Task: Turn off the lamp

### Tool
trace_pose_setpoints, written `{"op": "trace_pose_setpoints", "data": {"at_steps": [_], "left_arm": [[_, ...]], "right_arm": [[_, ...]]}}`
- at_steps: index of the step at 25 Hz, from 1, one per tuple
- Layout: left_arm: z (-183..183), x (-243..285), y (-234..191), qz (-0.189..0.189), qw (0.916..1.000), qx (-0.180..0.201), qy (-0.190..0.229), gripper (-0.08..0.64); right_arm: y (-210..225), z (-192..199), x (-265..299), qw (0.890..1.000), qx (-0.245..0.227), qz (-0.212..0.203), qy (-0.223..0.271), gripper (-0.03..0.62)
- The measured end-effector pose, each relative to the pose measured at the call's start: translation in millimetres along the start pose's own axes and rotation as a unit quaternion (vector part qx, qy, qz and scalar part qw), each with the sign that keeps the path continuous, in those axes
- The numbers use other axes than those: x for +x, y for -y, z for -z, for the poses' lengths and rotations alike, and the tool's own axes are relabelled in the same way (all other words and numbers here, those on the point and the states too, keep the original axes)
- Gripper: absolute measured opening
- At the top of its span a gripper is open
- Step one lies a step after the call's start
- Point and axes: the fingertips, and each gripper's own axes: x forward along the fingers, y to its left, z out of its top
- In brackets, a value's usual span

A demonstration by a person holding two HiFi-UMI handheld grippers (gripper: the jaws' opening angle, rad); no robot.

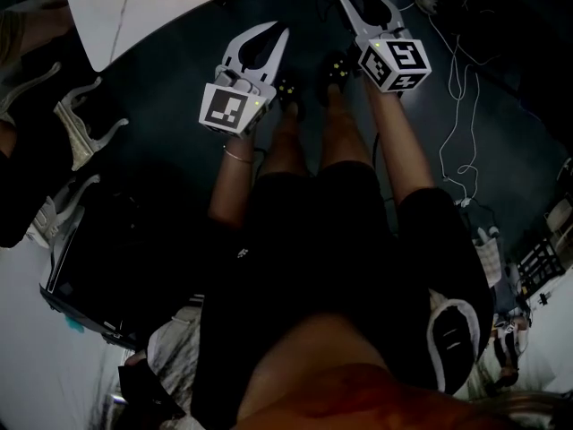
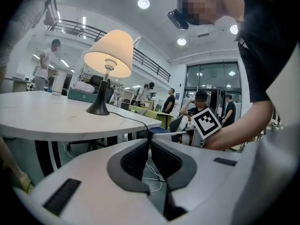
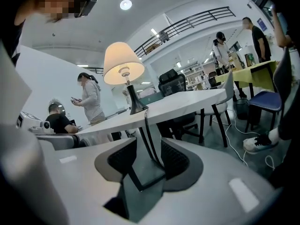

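- The white tabletop (image 1: 134,7) is filling the upper left corner of the head view, and nothing standing on it is showing in that frame.
- The lamp (image 2: 108,55) is standing upright on that tabletop. It is sitting in the upper left of the left gripper view and left of centre in the right gripper view.
- Its shade (image 3: 123,62) is glowing warmly in both gripper views, so the lamp is reading as switched on.
- A black cord (image 2: 125,118) is running from the lamp's base across the tabletop and dropping over the near edge. No switch is showing clearly on the cord or on the lamp.
- The left claw (image 1: 279,36) is hanging left of centre in the head view, over the dark floor (image 1: 161,141) in front of the person's shins. Its jaws are drawn together with nothing between them. It is sitting below the level of the tabletop and well apart from the lamp.
- The right claw (image 1: 358,3) is hanging just right of centre at the top of the head view, also low and well apart from the lamp. Its jaws are standing wide and empty, with only the dark table legs (image 3: 151,144) far behind appearing through the gap.
- A loose white cable (image 1: 457,88) is lying on the floor at the upper right of the head view.
- By these pictures the task is looking wholly undone. Neither claw is touching the lamp or its cord. What is remaining is finding the switch, bringing a claw up to it and working it.
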Motion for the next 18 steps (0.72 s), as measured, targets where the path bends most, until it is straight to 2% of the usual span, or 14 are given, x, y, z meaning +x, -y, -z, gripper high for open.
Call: {"op": "trace_pose_setpoints", "data": {"at_steps": [5, 10, 18], "left_arm": [[11.2, 4.6, -4.1, -0.001, 0.9999, -0.014, 0.002, 0.009], [25.5, 3.4, -9.1, -0.006, 0.9999, -0.015, -0.003, 0.009], [40.4, 7.8, -8.7, -0.008, 0.9998, -0.012, -0.015, 0.009]], "right_arm": [[9.5, 4.0, 14.1, 1.000, -0.005, 0.003, 0.003, 0.130], [8.9, 6.4, 22.7, 1.000, 0.006, -0.017, 0.022, 0.129], [5.5, 13.1, 29.0, 1.000, -0.006, -0.030, 0.006, 0.032]]}}
